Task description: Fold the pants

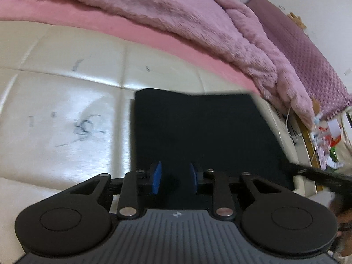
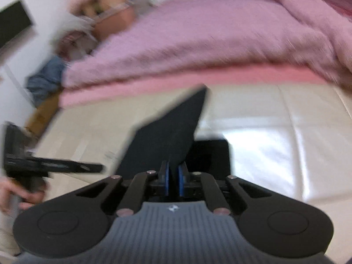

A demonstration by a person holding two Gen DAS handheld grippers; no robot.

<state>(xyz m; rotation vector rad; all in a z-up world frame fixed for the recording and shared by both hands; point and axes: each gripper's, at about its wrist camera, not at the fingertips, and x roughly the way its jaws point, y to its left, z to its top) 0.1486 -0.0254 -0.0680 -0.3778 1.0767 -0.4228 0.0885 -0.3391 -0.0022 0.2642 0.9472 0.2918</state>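
Note:
The dark navy pants (image 1: 198, 132) lie folded into a flat rectangle on the cream padded surface (image 1: 66, 92). My left gripper (image 1: 175, 177) is open, its blue pads (image 1: 156, 177) spread just above the near edge of the pants. In the right wrist view my right gripper (image 2: 173, 181) is shut on a corner of the pants (image 2: 169, 132) and holds that flap lifted and slanting up over the rest of the fabric (image 2: 211, 154). The left gripper (image 2: 55, 167) shows at the left of that view, held by a hand.
A fluffy pink blanket (image 1: 176, 15) over a pink sheet (image 1: 143, 33) runs along the far edge of the surface. Pen marks (image 1: 84, 127) sit left of the pants. Clutter and cables (image 1: 325, 140) lie at the right end, and a blue garment (image 2: 46, 79) at the left end.

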